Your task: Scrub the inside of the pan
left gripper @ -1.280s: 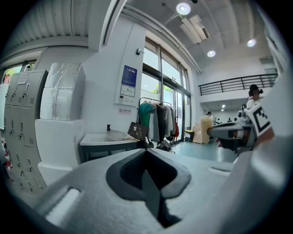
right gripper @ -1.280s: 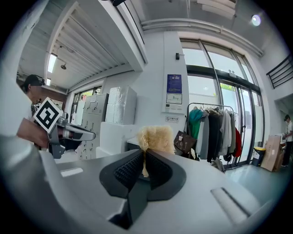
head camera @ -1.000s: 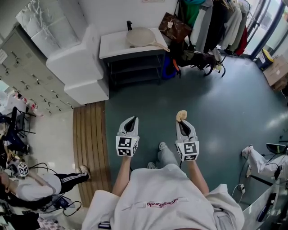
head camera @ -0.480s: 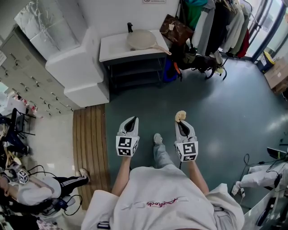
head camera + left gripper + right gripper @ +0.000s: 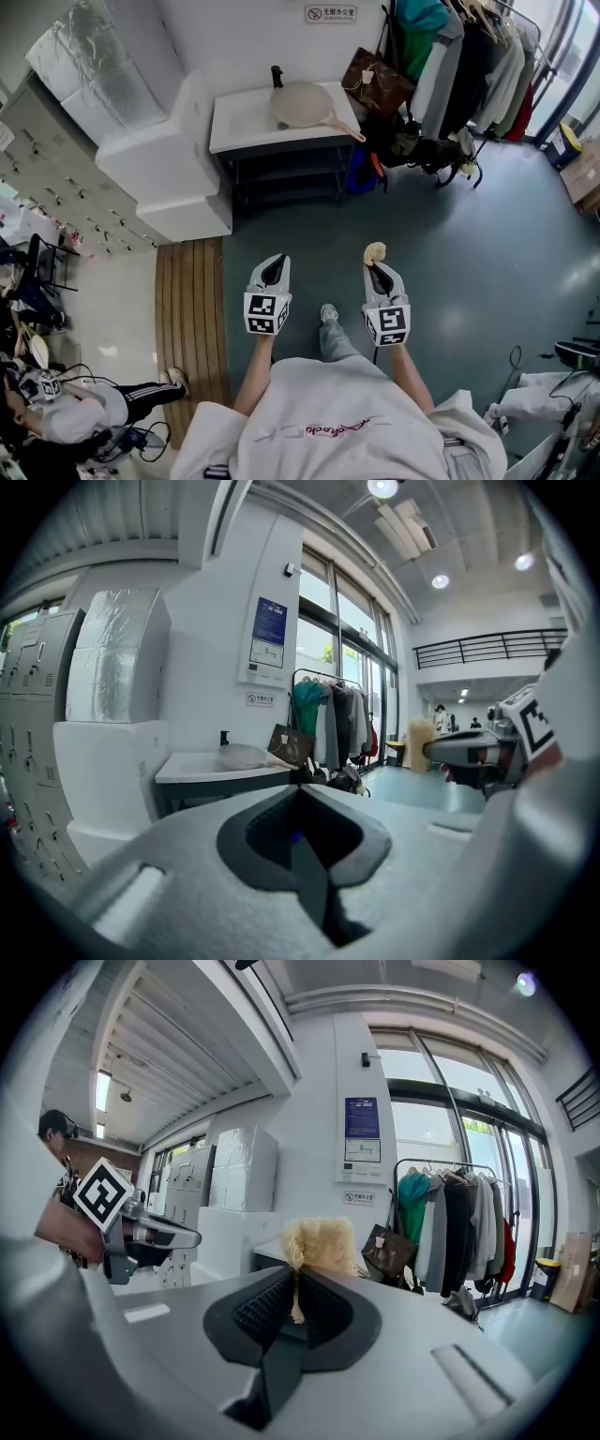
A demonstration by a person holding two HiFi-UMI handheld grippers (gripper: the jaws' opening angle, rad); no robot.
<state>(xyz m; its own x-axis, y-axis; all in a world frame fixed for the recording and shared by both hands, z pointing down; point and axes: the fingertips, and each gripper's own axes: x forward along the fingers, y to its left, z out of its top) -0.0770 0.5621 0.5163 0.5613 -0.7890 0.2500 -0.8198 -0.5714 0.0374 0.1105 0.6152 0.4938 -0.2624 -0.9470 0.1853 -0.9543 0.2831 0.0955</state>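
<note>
The pan (image 5: pixel 301 101) lies on a white table top (image 5: pixel 239 122) against the far wall, its wooden handle pointing right; in the left gripper view the pan (image 5: pixel 242 756) shows far ahead. My left gripper (image 5: pixel 273 269) is shut with nothing between its jaws. My right gripper (image 5: pixel 377 263) is shut on a pale yellow fibrous scrubber (image 5: pixel 375 250), which sticks out past the jaw tips as a tuft (image 5: pixel 319 1245). Both grippers are held side by side over the green floor, well short of the table.
White foam blocks (image 5: pixel 159 150) stand left of the table. A brown bag (image 5: pixel 378 79) and a rack of clothes (image 5: pixel 469 56) are to its right. A wooden strip (image 5: pixel 187 309) runs along the floor on the left. A seated person (image 5: pixel 66 412) is at lower left.
Both grippers have moved forward towards the table, which now looks nearer and larger. The person's foot shifted under the grippers. Neither gripper's jaws changed.
</note>
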